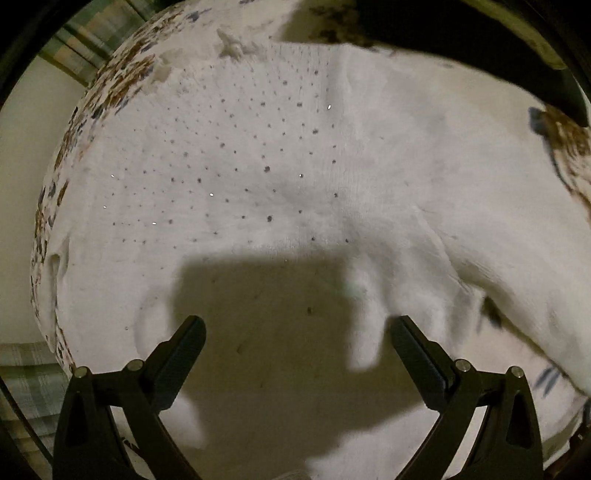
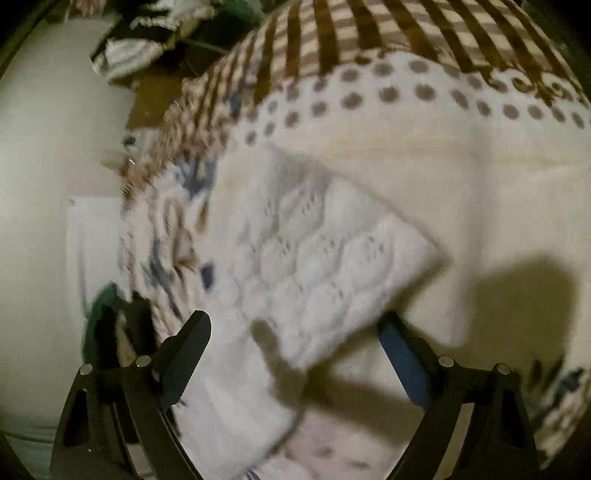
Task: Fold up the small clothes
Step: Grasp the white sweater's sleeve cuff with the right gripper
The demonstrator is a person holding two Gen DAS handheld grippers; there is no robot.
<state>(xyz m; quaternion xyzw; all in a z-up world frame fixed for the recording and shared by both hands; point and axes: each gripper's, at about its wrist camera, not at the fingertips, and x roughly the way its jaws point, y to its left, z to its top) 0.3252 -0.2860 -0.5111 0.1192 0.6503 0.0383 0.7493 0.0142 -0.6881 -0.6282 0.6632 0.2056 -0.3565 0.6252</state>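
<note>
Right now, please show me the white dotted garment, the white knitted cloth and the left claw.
White dotted garment [image 1: 258, 166]: left wrist view, middle of the dotted panel.
White knitted cloth [image 2: 314, 266]: right wrist view, centre of the lace pattern.
Left claw [image 1: 297, 354]: left wrist view, midway between fingertips.

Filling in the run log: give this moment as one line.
task: fold small clothes | left tongs: open over white dotted garment | right tongs: open over white knit piece | nothing gripped

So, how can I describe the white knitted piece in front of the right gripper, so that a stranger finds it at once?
Start at the brown checked cloth at the top of the right wrist view, then come down across the plain cream sheet. The white knitted piece lies there, just ahead of the open right gripper. Only it has a raised honeycomb pattern with small holes.
</note>
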